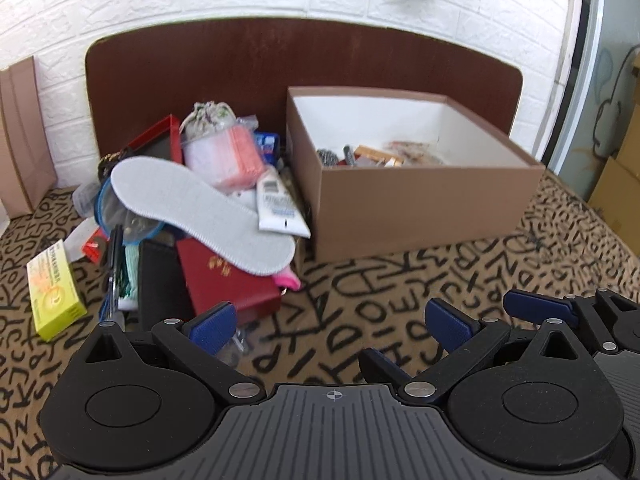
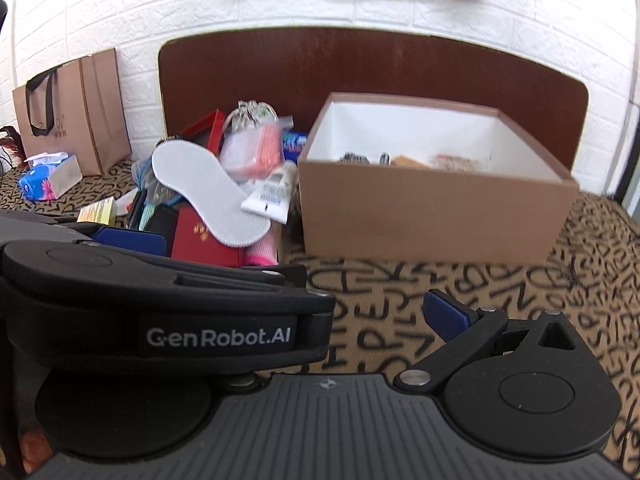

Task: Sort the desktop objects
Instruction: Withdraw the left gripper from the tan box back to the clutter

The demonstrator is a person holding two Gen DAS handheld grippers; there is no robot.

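A pile of desktop objects lies left of a brown cardboard box. On top of the pile is a grey insole, also in the right wrist view. Around it are a white tube, a pink-and-white bag, a dark red booklet and a yellow-green carton. The box holds several small items at its bottom. My left gripper is open and empty over the cloth, in front of the pile. My right gripper is open and empty; the left gripper's body hides its left finger.
The table has a tan cloth with black letters. A brown board leans on the white brick wall behind. A paper bag and a tissue pack stand at the far left. My right gripper's fingers show beside my left.
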